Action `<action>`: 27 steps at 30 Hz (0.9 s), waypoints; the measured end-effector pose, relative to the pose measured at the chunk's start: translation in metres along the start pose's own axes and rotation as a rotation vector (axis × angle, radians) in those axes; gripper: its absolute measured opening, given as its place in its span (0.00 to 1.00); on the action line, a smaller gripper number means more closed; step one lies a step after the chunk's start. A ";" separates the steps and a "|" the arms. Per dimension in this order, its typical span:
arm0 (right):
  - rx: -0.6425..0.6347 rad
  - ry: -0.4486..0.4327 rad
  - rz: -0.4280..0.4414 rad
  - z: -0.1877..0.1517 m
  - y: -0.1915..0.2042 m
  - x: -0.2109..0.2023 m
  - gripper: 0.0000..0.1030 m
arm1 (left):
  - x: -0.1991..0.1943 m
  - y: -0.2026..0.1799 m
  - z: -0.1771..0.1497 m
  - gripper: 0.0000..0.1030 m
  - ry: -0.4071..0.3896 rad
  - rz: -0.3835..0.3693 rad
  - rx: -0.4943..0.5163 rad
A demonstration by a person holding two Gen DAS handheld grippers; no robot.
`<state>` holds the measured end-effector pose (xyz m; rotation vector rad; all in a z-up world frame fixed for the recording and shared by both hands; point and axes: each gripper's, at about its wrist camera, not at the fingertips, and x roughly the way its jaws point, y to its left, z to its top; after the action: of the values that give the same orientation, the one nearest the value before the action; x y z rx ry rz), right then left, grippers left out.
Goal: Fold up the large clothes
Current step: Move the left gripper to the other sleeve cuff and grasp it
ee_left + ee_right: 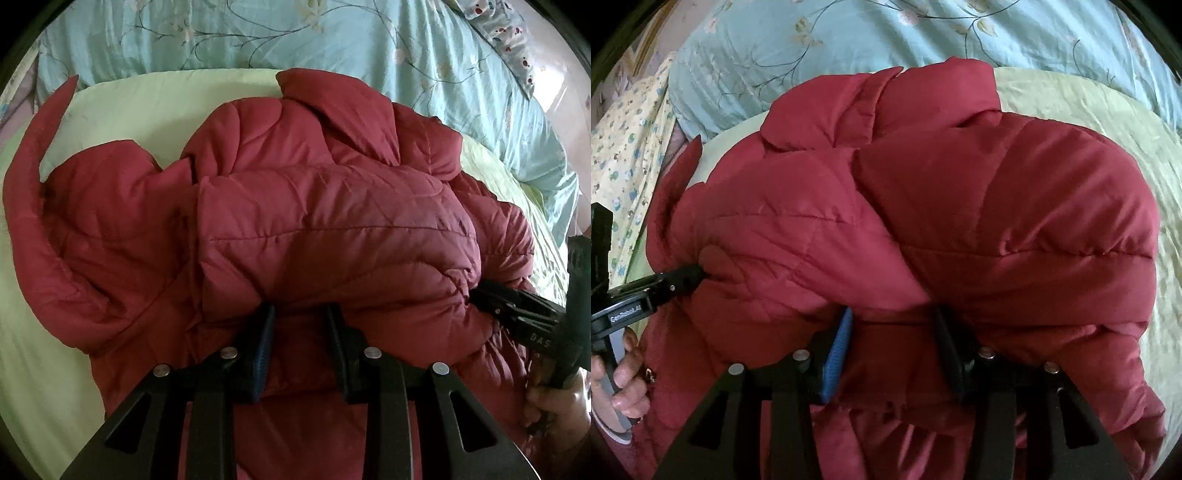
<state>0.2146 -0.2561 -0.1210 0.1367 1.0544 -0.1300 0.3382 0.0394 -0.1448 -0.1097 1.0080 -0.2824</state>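
A dark red quilted puffer jacket [314, 206] lies bunched on a pale green sheet [147, 96]; it also fills the right wrist view [960, 206]. My left gripper [299, 314] is pushed into a thick fold of the jacket, its fingertips buried in the fabric and its fingers apart around it. My right gripper [894, 317] is likewise dug into a fold on the jacket's other side. The right gripper also shows at the right edge of the left wrist view [480, 295], and the left gripper at the left of the right wrist view [694, 275]. A sleeve [40, 147] trails to the far left.
A light blue floral quilt [295, 33] lies bunched behind the jacket. A yellow patterned cloth [624, 158] is at the left of the bed. The green sheet [1108, 110] spreads around the jacket on both sides.
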 end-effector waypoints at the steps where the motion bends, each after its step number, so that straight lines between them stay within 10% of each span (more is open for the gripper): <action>1: 0.000 -0.001 0.001 0.000 0.000 0.000 0.46 | -0.001 0.000 -0.001 0.28 0.001 0.002 0.004; 8: 0.050 -0.004 0.053 0.002 -0.008 -0.009 0.46 | -0.027 0.005 -0.002 0.30 -0.003 -0.024 -0.003; 10: 0.078 -0.017 0.077 0.001 -0.011 -0.020 0.46 | -0.046 0.016 -0.002 0.47 -0.029 -0.034 -0.041; 27: 0.093 -0.093 0.194 -0.024 0.007 -0.085 0.48 | -0.122 0.105 0.004 0.73 -0.157 0.151 -0.299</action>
<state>0.1542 -0.2421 -0.0582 0.3136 0.9378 -0.0094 0.2994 0.1745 -0.0656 -0.3207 0.8918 0.0166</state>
